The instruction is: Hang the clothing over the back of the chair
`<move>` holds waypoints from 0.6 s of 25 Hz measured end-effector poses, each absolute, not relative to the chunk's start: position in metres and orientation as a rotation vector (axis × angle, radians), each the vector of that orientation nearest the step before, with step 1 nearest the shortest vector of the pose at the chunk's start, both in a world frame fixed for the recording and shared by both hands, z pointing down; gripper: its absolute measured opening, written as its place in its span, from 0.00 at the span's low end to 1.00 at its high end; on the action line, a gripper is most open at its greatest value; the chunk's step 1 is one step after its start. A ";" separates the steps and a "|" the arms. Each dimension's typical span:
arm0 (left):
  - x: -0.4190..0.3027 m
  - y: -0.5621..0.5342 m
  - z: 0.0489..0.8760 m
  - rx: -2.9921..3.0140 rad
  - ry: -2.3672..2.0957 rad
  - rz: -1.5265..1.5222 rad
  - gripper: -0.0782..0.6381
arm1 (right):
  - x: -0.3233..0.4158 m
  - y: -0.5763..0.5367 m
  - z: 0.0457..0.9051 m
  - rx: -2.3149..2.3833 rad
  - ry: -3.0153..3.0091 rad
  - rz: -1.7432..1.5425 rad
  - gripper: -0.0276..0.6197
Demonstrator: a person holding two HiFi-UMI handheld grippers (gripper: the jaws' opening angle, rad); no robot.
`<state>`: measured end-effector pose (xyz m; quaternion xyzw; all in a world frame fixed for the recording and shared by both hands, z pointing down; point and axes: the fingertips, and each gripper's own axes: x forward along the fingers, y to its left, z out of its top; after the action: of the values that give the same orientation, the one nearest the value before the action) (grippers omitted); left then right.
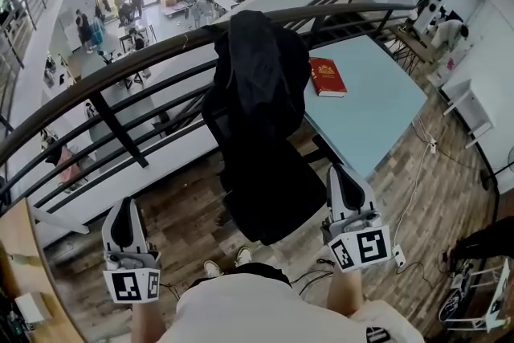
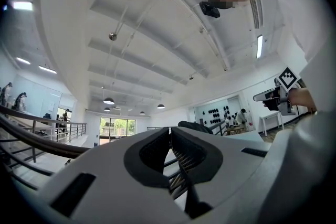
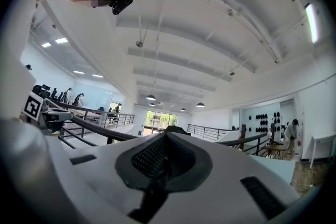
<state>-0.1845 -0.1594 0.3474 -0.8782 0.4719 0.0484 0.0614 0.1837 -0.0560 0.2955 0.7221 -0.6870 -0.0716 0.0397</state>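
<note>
From the head view I saw the black jacket [image 1: 253,68] draped over the back of the black office chair [image 1: 281,209]. It hung down both sides of the backrest, and its top lay close against the dark curved railing [image 1: 120,64]. The chair stood on the wooden floor [image 1: 185,213], just beside the pale blue table [image 1: 377,104], where a red book [image 1: 327,76] lay near the jacket's edge.

I had the left gripper [image 1: 124,206] low at the left, well apart from the chair. Its own view showed its jaws closed together with nothing between them. The right gripper [image 1: 344,173] sat close to the chair's near edge, though I could not tell whether it touched. Its jaws were also fully closed and empty. Neither gripper had hold of the jacket.
</note>
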 end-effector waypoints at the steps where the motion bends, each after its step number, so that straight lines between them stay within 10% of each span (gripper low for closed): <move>1: -0.188 -0.158 0.347 -2.656 1.428 0.147 0.16 | 0.179 -0.057 0.295 2.198 -2.106 -0.223 0.07; 15: -0.223 -0.157 0.352 -2.690 1.358 0.169 0.16 | 0.116 -0.061 0.301 2.166 -2.154 -0.251 0.07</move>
<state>-0.2230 -0.1575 0.3516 -0.8897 0.4489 0.0560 0.0617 0.1158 -0.0605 0.3008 0.7062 -0.7023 -0.0817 0.0382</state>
